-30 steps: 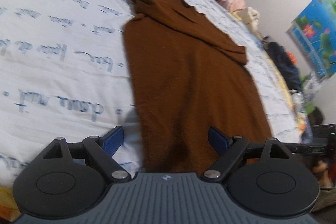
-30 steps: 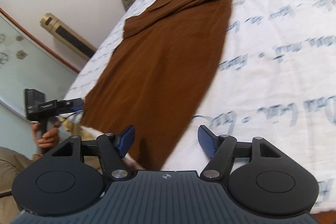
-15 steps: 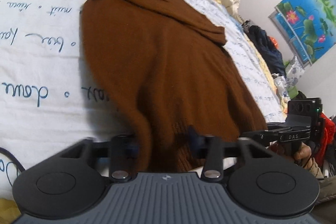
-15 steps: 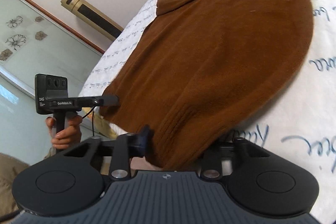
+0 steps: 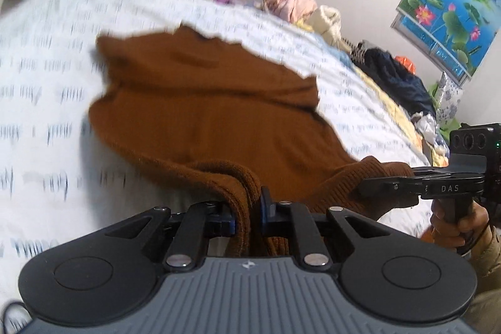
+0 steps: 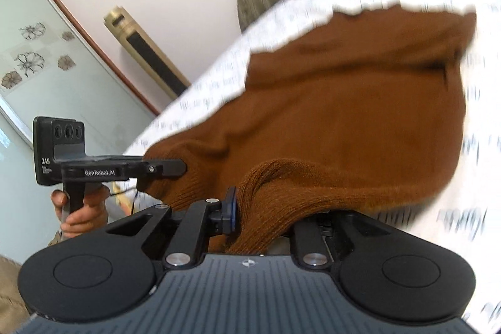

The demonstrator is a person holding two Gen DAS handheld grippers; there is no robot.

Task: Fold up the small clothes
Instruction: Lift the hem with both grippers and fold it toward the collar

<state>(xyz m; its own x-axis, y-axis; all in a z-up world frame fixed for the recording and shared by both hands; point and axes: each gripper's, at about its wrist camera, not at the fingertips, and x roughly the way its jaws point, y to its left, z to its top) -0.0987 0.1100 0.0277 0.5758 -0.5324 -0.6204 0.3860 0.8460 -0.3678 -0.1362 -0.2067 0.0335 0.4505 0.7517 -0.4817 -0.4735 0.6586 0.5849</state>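
Garment: the rust-brown ribbed-knit sweater (image 5: pixel 213 115) lies on the bed's white quilt printed with blue handwriting (image 5: pixel 47 102); its near hem is raised off the quilt, while the far end with the folded-in sleeves lies flat.
Left hand-held gripper (image 5: pixel 247 215): I read its jaws as having just been closing, and they now pinch a bunched corner of the ribbed hem between the blue pads.
Right hand-held gripper (image 6: pixel 266 218): likewise just been closing; the knit fills the gap and drapes over the right finger, so it is clamped on the other hem corner.
Risk, slip: my grips sit on thick rolled ribbing near the edge; a quick pull could drag it out of one side.
Risk, skew: if my two hands travel unevenly, the fold would land crooked.
Risk, drag: lifting too low may tow the whole sweater up the quilt and undo the sleeves.
Risk, blur: both views are smeared, so I cannot judge the landing line well.
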